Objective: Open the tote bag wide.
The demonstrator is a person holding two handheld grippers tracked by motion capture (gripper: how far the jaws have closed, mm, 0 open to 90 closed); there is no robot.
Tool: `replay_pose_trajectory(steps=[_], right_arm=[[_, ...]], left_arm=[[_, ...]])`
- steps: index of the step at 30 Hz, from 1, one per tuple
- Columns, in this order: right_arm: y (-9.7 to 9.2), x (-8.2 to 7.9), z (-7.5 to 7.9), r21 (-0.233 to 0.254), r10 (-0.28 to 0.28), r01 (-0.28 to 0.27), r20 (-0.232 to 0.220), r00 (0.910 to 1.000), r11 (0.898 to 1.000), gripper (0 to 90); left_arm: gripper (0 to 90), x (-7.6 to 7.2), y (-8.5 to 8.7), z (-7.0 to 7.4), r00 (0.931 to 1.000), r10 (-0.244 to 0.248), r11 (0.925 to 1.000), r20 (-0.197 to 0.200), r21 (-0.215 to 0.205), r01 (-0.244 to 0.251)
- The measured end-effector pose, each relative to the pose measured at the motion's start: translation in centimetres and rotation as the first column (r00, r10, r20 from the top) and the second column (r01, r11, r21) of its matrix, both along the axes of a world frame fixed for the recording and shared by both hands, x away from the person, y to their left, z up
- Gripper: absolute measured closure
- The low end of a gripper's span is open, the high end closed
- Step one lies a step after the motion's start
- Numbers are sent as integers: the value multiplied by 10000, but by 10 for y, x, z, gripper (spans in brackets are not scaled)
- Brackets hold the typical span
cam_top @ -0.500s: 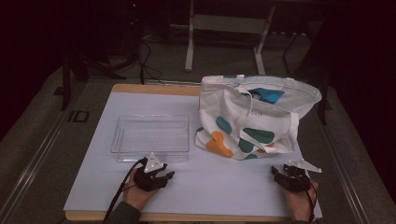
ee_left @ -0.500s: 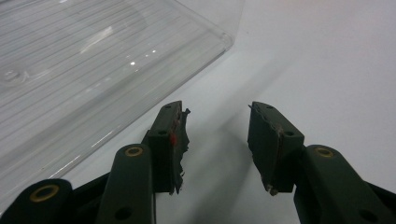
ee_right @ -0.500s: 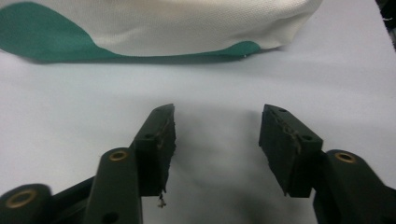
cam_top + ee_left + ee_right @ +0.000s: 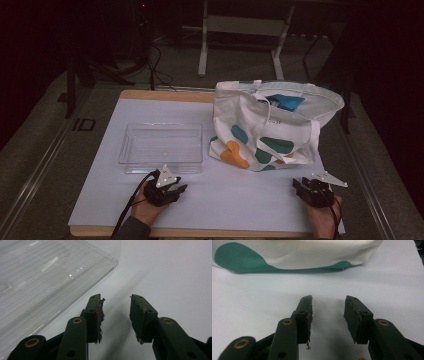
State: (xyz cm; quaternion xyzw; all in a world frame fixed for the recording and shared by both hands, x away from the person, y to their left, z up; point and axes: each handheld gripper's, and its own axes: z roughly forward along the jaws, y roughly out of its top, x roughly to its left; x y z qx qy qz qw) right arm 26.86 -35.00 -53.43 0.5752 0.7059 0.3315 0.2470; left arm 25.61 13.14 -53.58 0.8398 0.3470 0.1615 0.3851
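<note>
- The left gripper (image 4: 172, 189) is being held near the clear tray (image 4: 161, 147), fingers spread on nothing.
- The right gripper (image 4: 303, 186) is being held near the tote bag (image 4: 265, 127), fingers spread, empty.

I see a clear, shallow rectangular plastic tray (image 4: 161, 148) lying flat and empty at the table's left-centre; just to its right a cream cloth tote bag with green and orange blotches (image 4: 270, 127) stands open-mouthed.
</note>
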Motion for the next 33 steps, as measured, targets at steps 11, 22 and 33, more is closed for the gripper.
replay_pose_trajectory(steps=[11,22,33], right_arm=[[-4,-4,24,234,601,-608,278,9978,9979,732],[-28,4,68,576,265,-312,804,9964,9979,830],[-46,31,101,1532,-251,47,1319,9909,9882,641]], left_arm=[[629,-20,-6,25,9953,-969,9951,-57,-207,968],[613,-14,-3,65,9913,-1170,9925,610,-285,1189],[578,14,-10,95,9880,-717,9968,1368,-257,759]])
